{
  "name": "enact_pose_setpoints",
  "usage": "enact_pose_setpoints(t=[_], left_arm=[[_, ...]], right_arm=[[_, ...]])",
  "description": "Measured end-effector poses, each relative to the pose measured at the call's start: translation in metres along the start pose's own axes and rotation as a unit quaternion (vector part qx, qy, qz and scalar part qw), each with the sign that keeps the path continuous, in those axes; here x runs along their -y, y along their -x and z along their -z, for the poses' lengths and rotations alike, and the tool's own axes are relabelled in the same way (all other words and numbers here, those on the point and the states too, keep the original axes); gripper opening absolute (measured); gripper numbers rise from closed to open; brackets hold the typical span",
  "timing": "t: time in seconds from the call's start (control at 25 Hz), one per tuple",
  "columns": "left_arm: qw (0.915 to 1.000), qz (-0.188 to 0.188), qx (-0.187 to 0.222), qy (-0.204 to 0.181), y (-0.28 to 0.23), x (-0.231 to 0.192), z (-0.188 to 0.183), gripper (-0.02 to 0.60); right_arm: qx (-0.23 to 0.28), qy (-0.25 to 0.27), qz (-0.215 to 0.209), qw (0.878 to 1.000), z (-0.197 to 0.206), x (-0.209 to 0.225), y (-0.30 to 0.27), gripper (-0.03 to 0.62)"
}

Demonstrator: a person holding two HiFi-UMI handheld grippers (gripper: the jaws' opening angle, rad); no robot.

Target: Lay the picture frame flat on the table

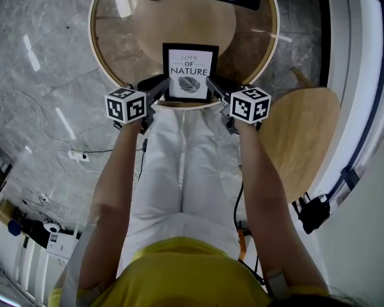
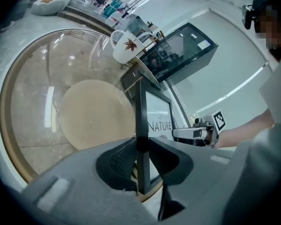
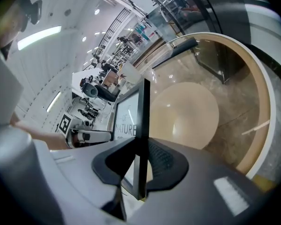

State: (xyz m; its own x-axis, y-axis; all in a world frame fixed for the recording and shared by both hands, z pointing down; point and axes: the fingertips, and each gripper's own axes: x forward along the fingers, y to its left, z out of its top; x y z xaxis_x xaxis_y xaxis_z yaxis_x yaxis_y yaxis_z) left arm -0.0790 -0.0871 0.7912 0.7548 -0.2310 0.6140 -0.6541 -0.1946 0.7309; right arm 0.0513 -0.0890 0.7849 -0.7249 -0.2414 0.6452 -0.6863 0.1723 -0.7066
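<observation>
Picture frame [image 1: 191, 73] edges sit pinched between both pairs of jaws. In the left gripper view the two dark pads of our left gripper [image 1: 160, 85] are closed on the black left side of the frame, low down. The right gripper view shows our right gripper [image 1: 214, 85] clamped the same way on the opposite side. Each of these views also catches the other gripper across the glass front, which the head view cannot offer from that angle. From the head view we see the picture frame upright at the near edge of the round glass table [image 1: 125, 43], its printed face with a leaf turned toward us. Whether its bottom edge rests on the glass, we cannot tell. Only the left gripper view shows the side of the white mug [image 2: 126, 46] with its red leaf, standing beside a dark oblong device [image 2: 182, 50] at the far edge. From above, the mug is just a pale circle. Our forearms reach forward side by side over white trousers, grippers angled down and inward, marker cubes on top. A wooden stool [image 1: 304, 136] stands off the table's right edge.
</observation>
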Motion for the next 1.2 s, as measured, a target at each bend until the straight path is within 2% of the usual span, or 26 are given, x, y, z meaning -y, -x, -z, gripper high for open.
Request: enact_pose_setpoints(t=[0.4,0.52,0.56,0.64,0.76,0.84,0.92,1.0,1.2], left_arm=[[0.9995,-0.030,-0.005,0.011,-0.004,-0.003,0.001,0.087],[0.9988,-0.045,0.003,0.018,-0.003,-0.005,0.001,0.092],[0.9985,-0.051,0.005,0.020,-0.003,-0.006,0.001,0.107],[0.9978,-0.063,0.006,0.019,-0.002,-0.006,0.001,0.177],[0.9968,-0.079,0.009,0.012,0.003,-0.005,0.000,0.176],[0.9961,-0.087,0.011,0.003,0.010,-0.002,-0.003,0.174],[0.9952,-0.095,0.019,-0.014,0.019,0.005,-0.011,0.115],[0.9936,-0.104,0.032,-0.031,0.032,0.017,-0.019,0.015],[0.9914,-0.096,0.061,-0.064,0.065,0.066,-0.043,-0.002]], right_arm=[[-0.010,-0.010,0.078,0.997,0.004,0.009,-0.004,0.089],[-0.006,-0.011,0.106,0.994,0.001,0.012,-0.004,0.119],[-0.005,-0.010,0.115,0.993,0.001,0.013,-0.003,0.138],[-0.003,-0.007,0.133,0.991,0.001,0.015,-0.001,0.155],[0.000,-0.006,0.163,0.987,0.003,0.017,0.009,0.153],[0.002,-0.009,0.178,0.984,0.004,0.016,0.018,0.125],[0.008,-0.009,0.189,0.982,0.003,0.010,0.029,0.064],[0.017,-0.001,0.199,0.980,-0.001,0.000,0.043,0.001],[0.045,0.030,0.222,0.973,-0.021,-0.040,0.085,0.000]])
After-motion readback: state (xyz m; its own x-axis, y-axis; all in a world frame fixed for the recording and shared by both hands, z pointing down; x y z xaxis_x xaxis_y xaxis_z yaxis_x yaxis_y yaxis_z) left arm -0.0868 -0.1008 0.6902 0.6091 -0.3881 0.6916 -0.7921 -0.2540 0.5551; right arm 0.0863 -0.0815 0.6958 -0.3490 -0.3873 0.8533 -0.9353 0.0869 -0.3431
